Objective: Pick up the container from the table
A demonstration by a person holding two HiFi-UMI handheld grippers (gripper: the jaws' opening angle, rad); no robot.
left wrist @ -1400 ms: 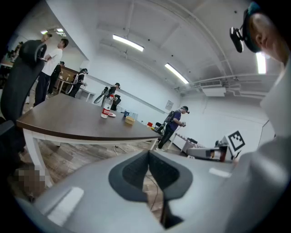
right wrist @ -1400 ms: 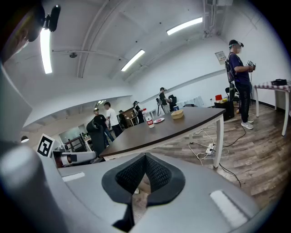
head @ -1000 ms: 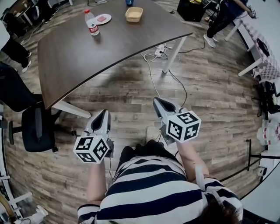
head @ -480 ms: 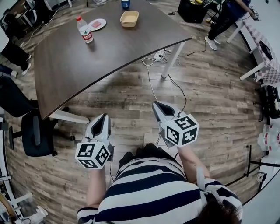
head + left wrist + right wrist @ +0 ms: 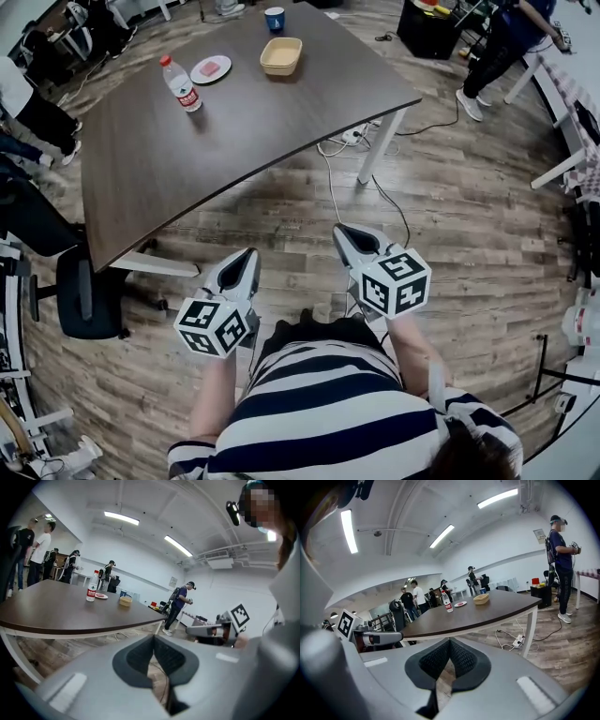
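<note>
The container is a shallow tan tub (image 5: 281, 55) (image 5: 125, 601) (image 5: 481, 599) standing at the far end of a dark brown table (image 5: 234, 122). Both grippers hover over the wooden floor, well short of the table's near edge. My left gripper (image 5: 246, 262) (image 5: 153, 638) has its jaws shut with nothing between them. My right gripper (image 5: 349, 233) (image 5: 450, 641) is likewise shut and holds nothing. Each one points toward the table.
On the table also stand a water bottle (image 5: 179, 84), a small plate (image 5: 211, 68) and a blue cup (image 5: 274, 18). A black office chair (image 5: 86, 291) is at the left by the table's corner. Cables and a power strip (image 5: 354, 136) lie near the white table leg (image 5: 380, 142). People stand around the room.
Both grippers and the person have moved forward toward the table, which sits lower and nearer in the head view. The jaws stayed shut.
</note>
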